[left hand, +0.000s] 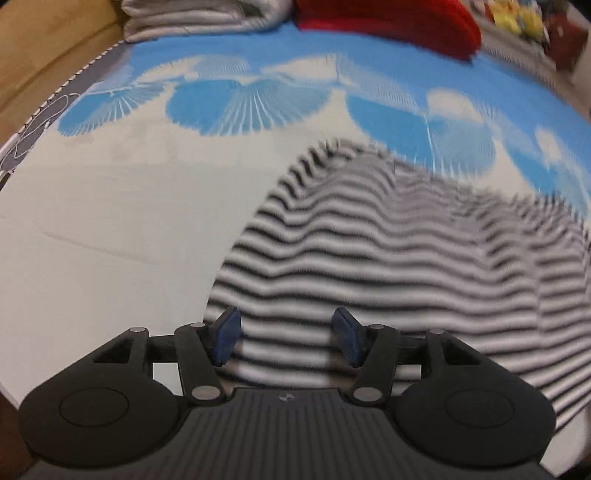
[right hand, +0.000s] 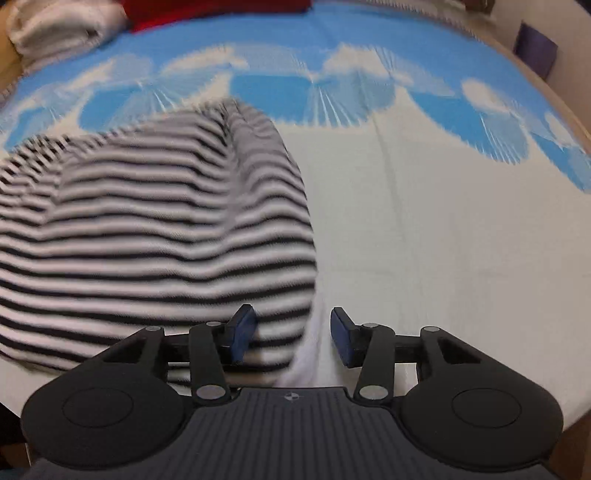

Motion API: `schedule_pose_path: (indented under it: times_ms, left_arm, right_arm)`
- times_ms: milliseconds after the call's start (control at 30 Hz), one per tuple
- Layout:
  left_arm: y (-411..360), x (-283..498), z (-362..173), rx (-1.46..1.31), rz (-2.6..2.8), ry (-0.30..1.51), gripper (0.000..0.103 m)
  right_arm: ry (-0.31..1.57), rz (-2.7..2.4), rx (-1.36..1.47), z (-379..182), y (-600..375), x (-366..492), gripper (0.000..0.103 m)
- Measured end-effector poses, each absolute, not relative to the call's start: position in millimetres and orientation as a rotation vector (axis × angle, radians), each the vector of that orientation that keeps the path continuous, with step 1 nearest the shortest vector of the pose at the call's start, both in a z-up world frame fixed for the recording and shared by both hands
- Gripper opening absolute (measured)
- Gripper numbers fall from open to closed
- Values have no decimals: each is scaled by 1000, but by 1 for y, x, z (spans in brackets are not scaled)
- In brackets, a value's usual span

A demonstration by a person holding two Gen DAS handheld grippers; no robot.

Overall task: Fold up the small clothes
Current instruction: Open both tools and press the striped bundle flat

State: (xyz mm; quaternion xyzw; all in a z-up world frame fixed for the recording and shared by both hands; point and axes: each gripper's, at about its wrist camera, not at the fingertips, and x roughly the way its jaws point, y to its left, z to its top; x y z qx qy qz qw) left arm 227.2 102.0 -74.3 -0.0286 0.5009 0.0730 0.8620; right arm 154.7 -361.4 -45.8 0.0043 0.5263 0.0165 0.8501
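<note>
A black-and-white striped garment (left hand: 406,254) lies spread on the bed, near the front edge. In the right wrist view it (right hand: 147,229) fills the left half. My left gripper (left hand: 286,339) is open, its blue pads over the garment's near left edge, with striped cloth between the jaws. My right gripper (right hand: 291,336) is open over the garment's near right corner; the cloth edge runs between its pads. Neither gripper holds the cloth. Both views are blurred by motion.
The bed sheet (left hand: 110,206) is white near me and blue with white fan shapes further back. A red cushion (left hand: 399,22) and a folded grey-white blanket (left hand: 199,18) lie at the far side. A wooden bed frame (left hand: 44,51) is at the left.
</note>
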Motion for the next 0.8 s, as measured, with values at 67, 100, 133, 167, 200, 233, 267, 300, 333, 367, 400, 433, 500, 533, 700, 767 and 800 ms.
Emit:
schedule_pose_path:
  times_ms: [67,100,133,167,200,233,267,300,333,367,400,433,500,533,700,767,800]
  left_arm:
    - [100,235,-75,-76,155,1062,60]
    - [99,240,-81,-71,159,1090,60]
    - [96,246,-90,-59,164,1128,60]
    - [96,250,-100,-49,169,1178,60]
    - [97,252,-106,-61,173,1208,62]
    - [100,253,-108,-82,179,1213,64]
    - [103,256,-106,-101,183,1220,64]
    - [107,258,-103,-122,183,1224,64]
    - [113,260,-98,-163,185,1220,63]
    - [119,261,-91,-201,185,1202,63]
    - [125,261,-82,-229,181,1175,63]
    - [130,261,-70,-245,169,1139,63]
    - [135,258,-52,-247,133,1079,63]
    - [137,256,-45,-242,106,1056,63]
    - [127,250,-35,-275,-43,1031,61]
    - [114,248,-37,-275,-121,1040,61]
    - [104,249,-40,-267,-160,1049,60]
  right_arm:
    - [1079,39,53,-44,-365,158,47]
    - [1071,32,74,-44,-368,160,47]
    - [1072,18,84,-47,-368,171,47]
    - [1083,-2,86,-50,-367,175,48]
    - [1110,-27,74,-56,-368,179,49]
    - [1145,-48,48,-62,-367,181,51]
    - [1175,-65,21,-69,-367,183,54]
    - [1171,-72,20,-70,-367,186,54]
    - [1158,-77,26,-67,-366,188,53]
    - [1131,-79,30,-63,-366,189,53]
    - [1098,-84,36,-57,-366,191,53]
    - [1066,-87,46,-52,-367,193,53]
    - [993,-84,79,-40,-368,199,53]
    - [963,-74,93,-35,-368,202,53]
    - [958,-4,147,-36,-361,222,53]
    - [1001,-8,139,-46,-354,231,53]
    - [1044,-30,109,-55,-351,235,53]
